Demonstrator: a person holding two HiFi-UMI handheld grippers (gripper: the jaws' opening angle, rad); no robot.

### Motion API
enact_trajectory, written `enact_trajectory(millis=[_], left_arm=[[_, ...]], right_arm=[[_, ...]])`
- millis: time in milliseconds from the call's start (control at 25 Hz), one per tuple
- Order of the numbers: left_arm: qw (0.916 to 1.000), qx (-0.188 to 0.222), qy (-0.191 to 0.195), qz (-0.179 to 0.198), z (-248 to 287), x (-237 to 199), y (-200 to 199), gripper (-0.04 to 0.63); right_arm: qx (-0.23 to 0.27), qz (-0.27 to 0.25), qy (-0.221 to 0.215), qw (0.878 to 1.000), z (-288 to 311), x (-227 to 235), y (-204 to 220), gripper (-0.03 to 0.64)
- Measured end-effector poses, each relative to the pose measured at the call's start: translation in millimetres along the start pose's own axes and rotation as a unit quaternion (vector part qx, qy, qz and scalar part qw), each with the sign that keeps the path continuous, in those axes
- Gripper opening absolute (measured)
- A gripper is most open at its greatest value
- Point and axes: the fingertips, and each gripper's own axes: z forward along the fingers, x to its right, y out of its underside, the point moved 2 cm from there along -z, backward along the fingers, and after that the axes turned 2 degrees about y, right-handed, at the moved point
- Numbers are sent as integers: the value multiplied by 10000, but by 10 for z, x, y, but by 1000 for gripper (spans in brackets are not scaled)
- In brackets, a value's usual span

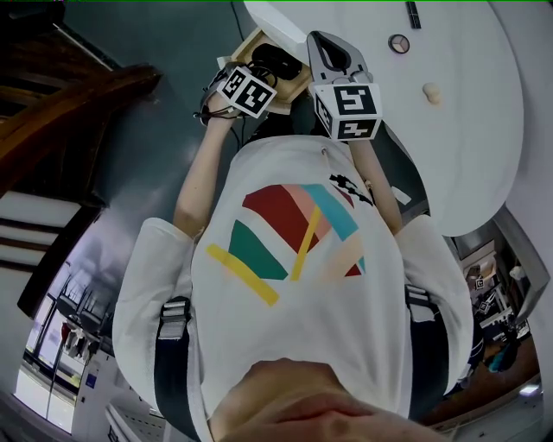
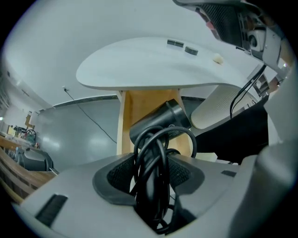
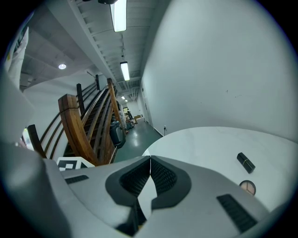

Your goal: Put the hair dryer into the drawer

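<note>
View of a white oval counter (image 1: 471, 129) standing on a dark green floor (image 3: 139, 132). We see a wooden staircase (image 3: 88, 125) to one side and strip lights (image 3: 119, 14) along the ceiling. On the counter lie a small dark bar (image 3: 245, 162), a round compact (image 3: 247, 187) and a cream-coloured lump (image 1: 432, 92), all well apart from the work. A pale wooden drawer (image 2: 139, 104) stands pulled out from beneath the counter's edge.

In the head view, both forearms reach out from a white shirt (image 1: 294, 285) toward the drawer. The left forearm (image 1: 200, 168) is bare and held over the drawer. The left tongs (image 2: 158, 160) point down into the drawer and pinch the hair dryer (image 2: 160, 122) at its handle end, where its black cord (image 2: 153, 186) is looped in a bundle between the pads. The dryer's black barrel hangs within the drawer's wooden frame; we cannot tell whether it touches the drawer floor.

The right tongs (image 3: 150, 160) are held just beside the drawer, above the counter's near edge. They are tilted gently downward, with tips pressed together and nothing between them.
</note>
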Motion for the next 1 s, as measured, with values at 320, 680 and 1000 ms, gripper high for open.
enact_trajectory(millis=[320, 680, 1000], left_arm=[[9986, -64, 208, 482, 258, 140, -252, 200], [9983, -124, -79, 558, 464, 66, -431, 199], [9951, 42, -72, 986, 484, 109, -646, 199]], right_arm=[[-23, 101, 188, 9998, -39, 170, 4, 12], [-228, 176, 244, 9993, 12, 226, 59, 12], [-296, 211, 253, 9990, 34, 130, 141, 12]])
